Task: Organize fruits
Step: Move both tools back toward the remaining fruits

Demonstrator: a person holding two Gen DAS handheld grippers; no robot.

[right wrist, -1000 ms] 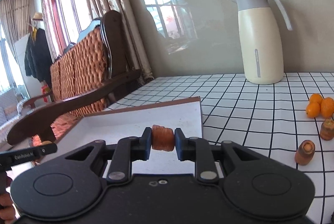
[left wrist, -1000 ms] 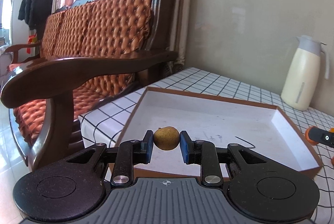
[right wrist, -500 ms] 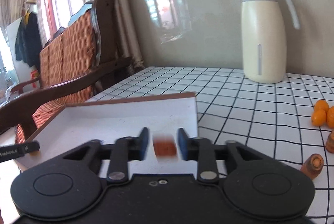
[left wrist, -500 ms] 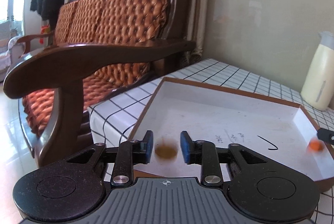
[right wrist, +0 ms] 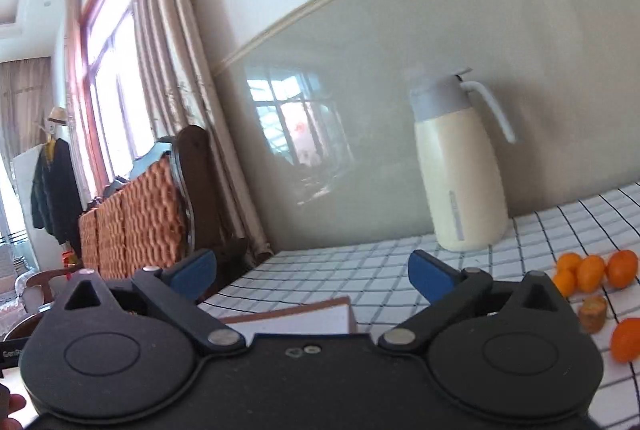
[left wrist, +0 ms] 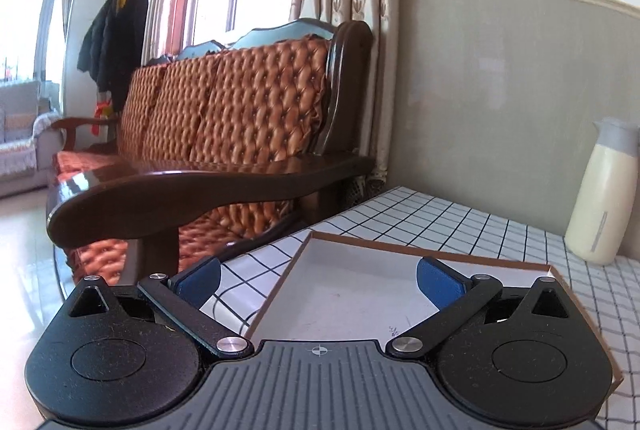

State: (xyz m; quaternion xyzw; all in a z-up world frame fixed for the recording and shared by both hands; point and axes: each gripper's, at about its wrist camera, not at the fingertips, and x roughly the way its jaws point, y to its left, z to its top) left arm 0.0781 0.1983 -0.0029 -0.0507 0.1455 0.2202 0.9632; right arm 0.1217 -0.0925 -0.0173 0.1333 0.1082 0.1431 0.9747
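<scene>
My left gripper (left wrist: 318, 280) hangs over the near left corner of the white tray (left wrist: 340, 306) with a brown rim. Its jaws are opening and stand wide apart, with nothing between the blue pads (left wrist: 438, 284). My right gripper (right wrist: 313, 272) is over the tray's far corner (right wrist: 304, 318); its jaws are also opening, wide and empty. No fruit shows in the visible part of the tray. Several small oranges (right wrist: 584, 272) lie on the checked cloth at the right, with a brown cut piece (right wrist: 593, 314) and one more orange (right wrist: 626, 340) nearer.
A cream thermos jug (right wrist: 460, 181) stands by the grey wall, also seen as the jug (left wrist: 604, 197) in the left wrist view. A wooden sofa (left wrist: 224, 117) with its dark armrest (left wrist: 200, 185) stands close beside the table's left edge.
Both grippers let go: the left dropped a round yellow-brown fruit, the right an orange-brown cut piece. Both jaws spread wide, and both views lifted away from the tray floor.
</scene>
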